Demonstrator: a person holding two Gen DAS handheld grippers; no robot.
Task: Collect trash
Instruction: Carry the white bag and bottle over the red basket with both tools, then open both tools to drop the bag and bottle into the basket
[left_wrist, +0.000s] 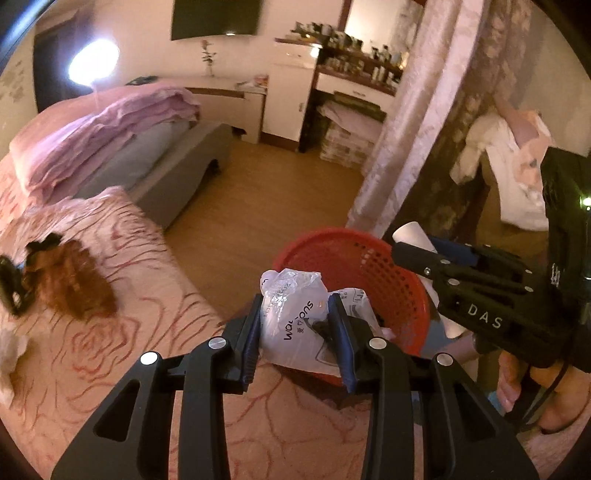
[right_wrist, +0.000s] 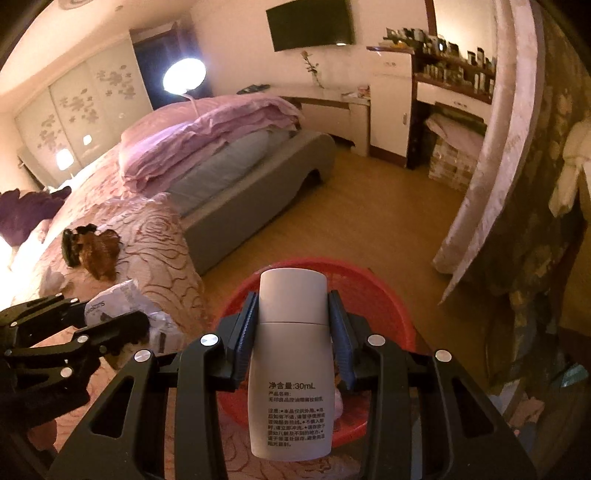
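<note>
My left gripper (left_wrist: 295, 306) is shut on a crumpled white plastic bag (left_wrist: 295, 314) with dark lettering, held at the near rim of a red perforated basket (left_wrist: 369, 266) on the floor beside the bed. My right gripper (right_wrist: 291, 306) is shut on a small white bottle (right_wrist: 291, 354) with printed text, cap end forward, held over the same red basket (right_wrist: 384, 295). In the left wrist view the right gripper (left_wrist: 406, 240) shows at the right with the bottle's white end (left_wrist: 410, 230) sticking out. The right wrist view catches the left gripper (right_wrist: 122, 325) and bag (right_wrist: 118, 299) at the lower left.
A pink rose-patterned bedspread (left_wrist: 110, 332) lies under and left of the grippers, with a reddish-brown hairpiece and dark clip (left_wrist: 70, 280) on it. A grey bed bench (right_wrist: 258, 192), wooden floor (right_wrist: 351, 221), a pale curtain (right_wrist: 491, 166) and a person's bare foot (left_wrist: 513, 380) surround the basket.
</note>
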